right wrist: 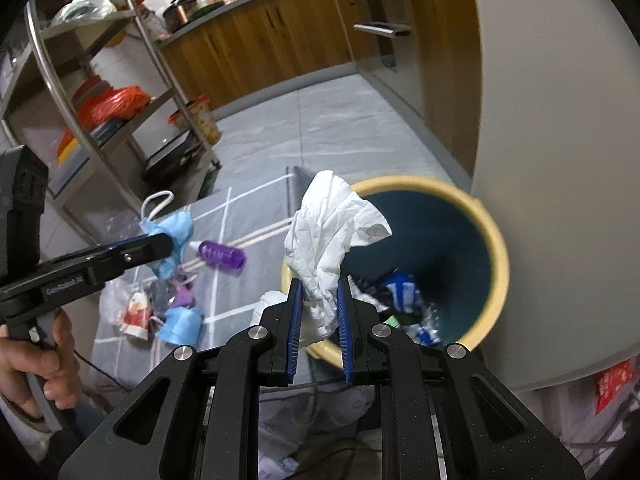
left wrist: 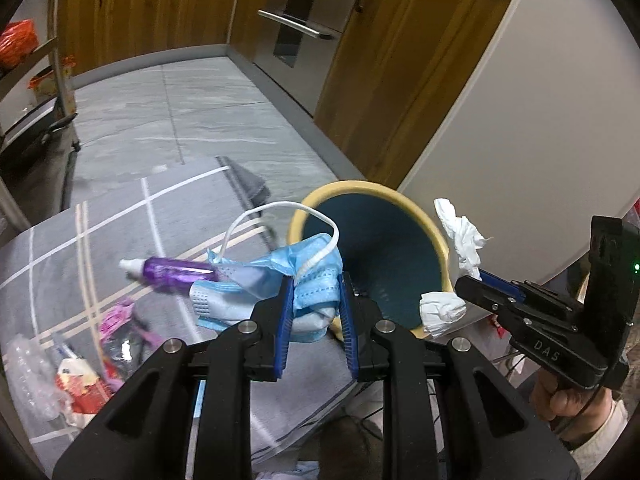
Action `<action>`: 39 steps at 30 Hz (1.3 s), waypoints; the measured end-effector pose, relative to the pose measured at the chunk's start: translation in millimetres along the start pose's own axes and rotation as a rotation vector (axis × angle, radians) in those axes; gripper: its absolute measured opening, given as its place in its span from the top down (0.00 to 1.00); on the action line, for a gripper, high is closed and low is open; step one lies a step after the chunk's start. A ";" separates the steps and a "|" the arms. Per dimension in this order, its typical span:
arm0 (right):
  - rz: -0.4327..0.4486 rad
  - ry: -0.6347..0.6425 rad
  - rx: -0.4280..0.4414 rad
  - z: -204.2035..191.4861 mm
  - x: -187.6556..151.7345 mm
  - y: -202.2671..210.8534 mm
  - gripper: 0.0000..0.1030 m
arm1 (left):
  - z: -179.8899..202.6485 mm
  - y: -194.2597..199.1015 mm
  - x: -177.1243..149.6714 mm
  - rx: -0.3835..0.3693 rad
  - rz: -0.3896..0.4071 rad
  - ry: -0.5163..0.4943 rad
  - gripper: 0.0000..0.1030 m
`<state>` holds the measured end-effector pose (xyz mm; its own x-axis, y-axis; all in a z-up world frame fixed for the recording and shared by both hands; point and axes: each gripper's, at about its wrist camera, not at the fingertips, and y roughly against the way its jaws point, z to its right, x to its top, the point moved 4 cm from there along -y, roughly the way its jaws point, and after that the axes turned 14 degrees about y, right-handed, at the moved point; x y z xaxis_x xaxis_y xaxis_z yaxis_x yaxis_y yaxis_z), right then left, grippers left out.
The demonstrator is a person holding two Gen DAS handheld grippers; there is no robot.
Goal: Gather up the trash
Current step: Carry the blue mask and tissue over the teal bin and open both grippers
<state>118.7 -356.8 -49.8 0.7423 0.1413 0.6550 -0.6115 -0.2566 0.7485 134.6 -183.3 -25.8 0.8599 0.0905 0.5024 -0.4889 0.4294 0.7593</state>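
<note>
My left gripper (left wrist: 316,280) is shut on a crumpled blue face mask (left wrist: 316,260) whose white ear loop arches over the bin's rim. The round bin (left wrist: 438,240), yellow-rimmed and teal inside, stands just beyond it, with several wrappers (right wrist: 400,292) at its bottom. My right gripper (right wrist: 320,282) is shut on a white tissue (right wrist: 332,224), held at the bin's near left rim (right wrist: 498,256). A purple tube (left wrist: 172,272) lies on the mat behind the mask. Each gripper shows in the other's view: the right gripper (left wrist: 478,278) and the left gripper (right wrist: 170,242).
A grey mat with white lines (left wrist: 120,220) carries a pile of wrappers (right wrist: 136,312) and a second blue mask (right wrist: 180,324). Another crumpled tissue (left wrist: 440,308) lies beside the bin. A metal shelf rack (right wrist: 120,128) stands left, wooden cabinets (left wrist: 380,80) behind, a white panel (left wrist: 520,120) right.
</note>
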 end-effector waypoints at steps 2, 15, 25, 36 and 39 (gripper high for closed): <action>0.006 -0.011 -0.015 5.0 -1.5 0.4 0.82 | 8.9 -4.7 2.3 -0.014 -0.004 -0.003 0.79; -0.054 -0.082 -0.088 39.6 -19.5 -32.5 0.82 | 26.3 -33.6 5.2 -0.033 -0.052 -0.002 0.79; -0.106 -0.129 -0.074 54.2 -27.1 -53.5 0.64 | 28.1 -68.1 3.5 -0.015 -0.110 0.003 0.79; -0.054 -0.172 -0.096 64.1 -24.8 -36.1 0.45 | 46.7 -87.7 -2.4 -0.029 -0.144 -0.029 0.79; -0.016 -0.197 -0.126 70.4 -24.6 -20.5 0.43 | 53.9 -96.9 -4.7 -0.032 -0.160 -0.044 0.79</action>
<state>132.3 -422.3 -88.6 0.7838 -0.0484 0.6191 -0.6194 -0.1322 0.7738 170.0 -273.7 -79.4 0.9188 -0.0203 0.3941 -0.3406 0.4636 0.8180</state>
